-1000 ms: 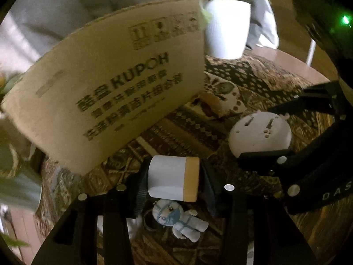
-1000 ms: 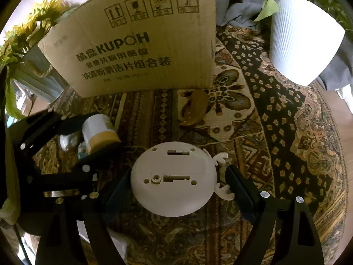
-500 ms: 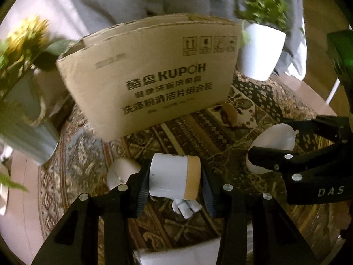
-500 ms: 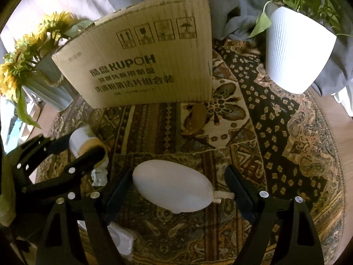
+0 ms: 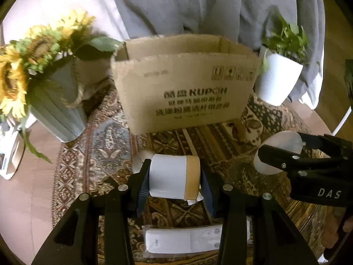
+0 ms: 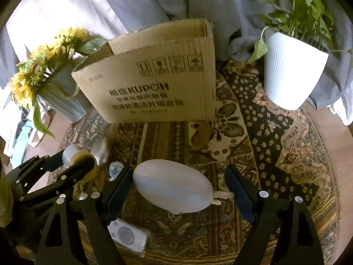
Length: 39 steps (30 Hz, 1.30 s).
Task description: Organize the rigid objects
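- The left gripper [image 5: 174,182] is clamping a white jar [image 5: 168,177] sideways, above the patterned rug [image 5: 99,154].
- The right gripper [image 6: 181,190] is pinching a white round gadget [image 6: 174,188] between wide-set jaws.
- An open cardboard box [image 5: 185,90] is standing just beyond them.

An open-topped box [image 5: 185,92] stands at the rug's [image 6: 286,145] far edge, hemmed by a sunflower vase [image 5: 55,108] at its left and a white plant pot [image 6: 293,75] at its right. Between box and pot lies a bare strip of rug; nothing covers the box's mouth.
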Tool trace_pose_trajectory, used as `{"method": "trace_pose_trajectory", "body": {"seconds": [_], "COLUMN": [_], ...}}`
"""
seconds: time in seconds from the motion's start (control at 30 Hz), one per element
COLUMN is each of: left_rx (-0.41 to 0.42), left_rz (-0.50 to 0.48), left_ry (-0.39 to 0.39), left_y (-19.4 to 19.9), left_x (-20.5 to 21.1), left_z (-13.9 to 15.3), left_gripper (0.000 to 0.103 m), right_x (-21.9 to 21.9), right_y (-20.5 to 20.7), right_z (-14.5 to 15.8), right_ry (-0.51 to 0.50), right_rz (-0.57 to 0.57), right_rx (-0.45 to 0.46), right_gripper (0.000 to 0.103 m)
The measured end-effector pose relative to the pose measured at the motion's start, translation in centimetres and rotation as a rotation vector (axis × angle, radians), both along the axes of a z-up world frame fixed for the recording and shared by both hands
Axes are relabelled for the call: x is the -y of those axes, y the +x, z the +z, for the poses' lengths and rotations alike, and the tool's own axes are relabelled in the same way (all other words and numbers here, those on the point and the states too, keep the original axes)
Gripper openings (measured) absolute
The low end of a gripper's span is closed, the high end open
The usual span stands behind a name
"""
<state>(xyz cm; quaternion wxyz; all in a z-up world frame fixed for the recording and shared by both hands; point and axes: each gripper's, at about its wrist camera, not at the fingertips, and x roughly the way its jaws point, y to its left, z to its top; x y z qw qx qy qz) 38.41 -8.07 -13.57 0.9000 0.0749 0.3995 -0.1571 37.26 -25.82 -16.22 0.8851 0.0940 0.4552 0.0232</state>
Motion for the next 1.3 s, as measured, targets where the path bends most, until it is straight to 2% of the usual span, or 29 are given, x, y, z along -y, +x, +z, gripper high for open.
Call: {"method": "trace_pose_trajectory", "body": {"seconds": [0.13, 0.63, 0.67, 0.7, 0.73, 0.8, 0.87, 1.2, 1.3], "left_rx": [0.039, 0.246, 0.257, 0.269, 0.274, 0.271, 0.263, 0.214, 0.203], "left_rz": [0.011, 0.053, 0.055, 0.056, 0.058, 0.062, 0.065, 0.093, 0.114], "left_ry": [-0.036, -0.058, -0.06, -0.063, -0.068, -0.082, -0.085, -0.08, -0.061], "left_y": [-0.5, -2.6, -2.6, -2.6, -2.5, -2.1, -1.6, -0.8, -0.9], "left_x": [-0.6, -2.0, -2.0, -2.1, -2.1, -2.1, -2.1, -3.1, -3.8], "left_z": [1.6, 8.2, 8.6, 9.0, 9.2, 9.4, 9.4, 7.6, 6.6], "left_gripper": [0.041, 0.041, 0.041, 0.041, 0.041, 0.041, 0.041, 0.041, 0.041], "right_x": [-0.2, -1.1, -1.1, -1.1, -1.1, -1.3, -1.3, -1.9, -2.8], "right_y": [-0.5, -2.5, -2.6, -2.6, -2.7, -2.4, -1.8, -0.1, 0.3], "right_z": [1.6, 8.3, 8.7, 9.0, 9.6, 10.3, 10.4, 8.3, 7.0], "right_ry": [-0.001, -0.032, -0.031, -0.029, -0.029, -0.027, -0.038, 0.009, 0.018], "right_rz": [0.002, 0.014, 0.014, 0.013, 0.014, 0.021, 0.017, 0.048, 0.078], "right_rx": [0.042, 0.24, 0.251, 0.261, 0.279, 0.291, 0.293, 0.212, 0.179], "right_gripper": [0.085, 0.083, 0.081, 0.067, 0.045, 0.042, 0.034, 0.034, 0.038]}}
